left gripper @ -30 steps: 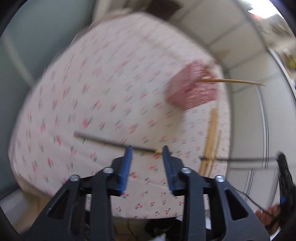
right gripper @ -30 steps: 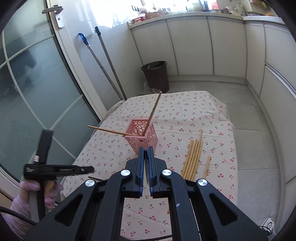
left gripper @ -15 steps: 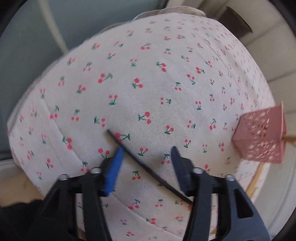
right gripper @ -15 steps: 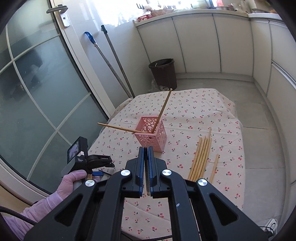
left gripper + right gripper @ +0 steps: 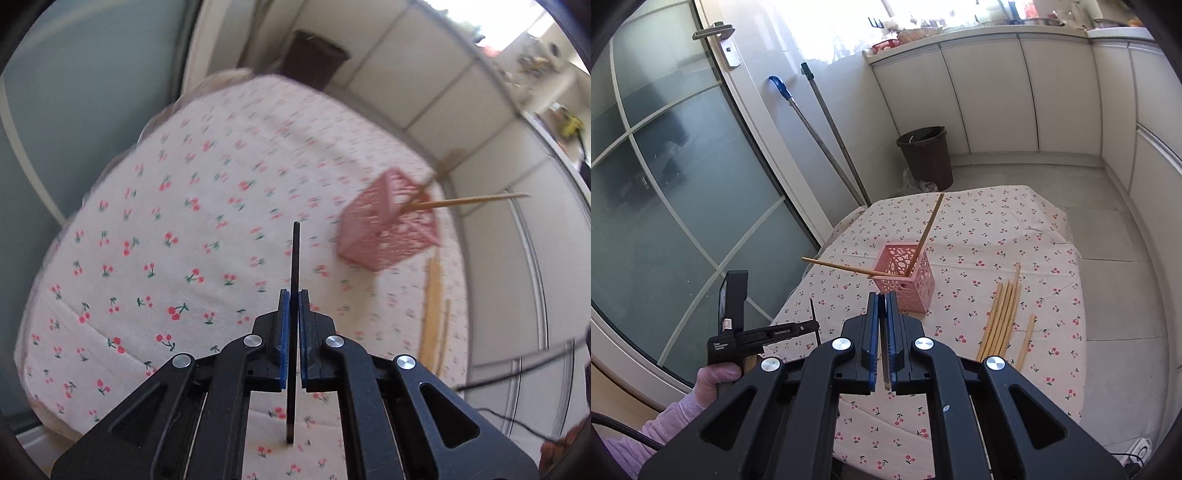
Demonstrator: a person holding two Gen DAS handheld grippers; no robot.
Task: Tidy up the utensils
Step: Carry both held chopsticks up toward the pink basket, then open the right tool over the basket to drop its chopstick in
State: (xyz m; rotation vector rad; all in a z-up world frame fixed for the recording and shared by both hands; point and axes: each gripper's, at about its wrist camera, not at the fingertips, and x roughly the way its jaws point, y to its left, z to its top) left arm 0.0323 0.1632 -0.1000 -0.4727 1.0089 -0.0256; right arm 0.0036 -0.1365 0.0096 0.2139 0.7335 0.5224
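Two tongs: the left tongs (image 5: 294, 295) clamp a black chopstick (image 5: 295, 258). The right tongs (image 5: 883, 299) are closed on a thin stick (image 5: 886, 354) above the tabletop (image 5: 997, 236).

Left wrist view is smeary: the pink perforated plastic basket (image 5: 388, 236) and the pale wooden chopsticks lying on the cherry-print tablecloth (image 5: 434, 314) are blurred (no counting those). The thin black chopstick (image 5: 294, 280) is partly hidden between the pads.

White cabinets (image 5: 1015, 92) line the upper right – bright daylight above them. A frosted glass door (image 5: 665, 177) fills the left; a brown bin (image 5: 925, 155) stands centre on pale floor tiles (image 5: 1115, 236).
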